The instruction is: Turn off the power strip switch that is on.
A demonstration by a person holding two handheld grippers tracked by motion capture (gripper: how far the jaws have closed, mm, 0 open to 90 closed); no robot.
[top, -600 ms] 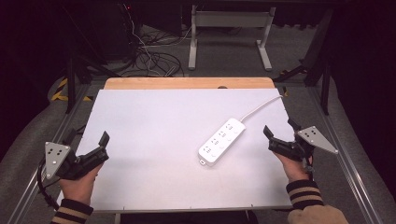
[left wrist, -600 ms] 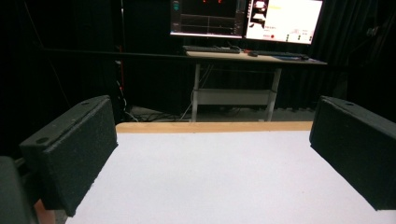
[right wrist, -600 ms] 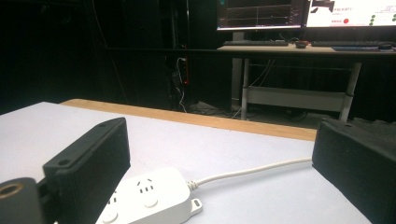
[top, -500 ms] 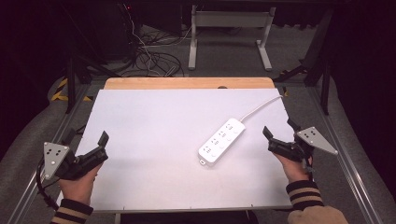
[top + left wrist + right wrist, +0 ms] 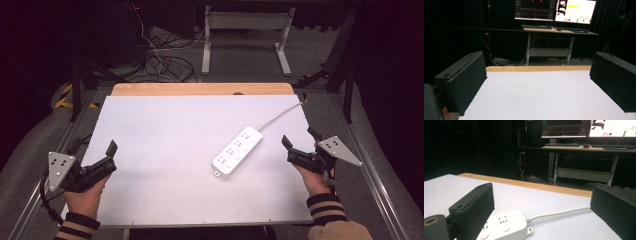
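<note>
Left gripper (image 5: 95,156) jaws spread wide, empty, at near-left corner of white worktop (image 5: 165,130). Right gripper (image 5: 299,145) likewise released, near right edge. Between them, nearer right: white power strip (image 5: 237,150), lying diagonal, cable (image 5: 280,114) trailing off far-right edge. Monitors (image 5: 555,10) on desk beyond

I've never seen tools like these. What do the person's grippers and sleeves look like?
Each hand holds a black gripper: the left gripper and right gripper both have two blocky, matte black jaws and a grey triangular plate dotted with holes. A dark cable trails from the left one. The sleeves end in dark cuffs with tan stripes.
</note>
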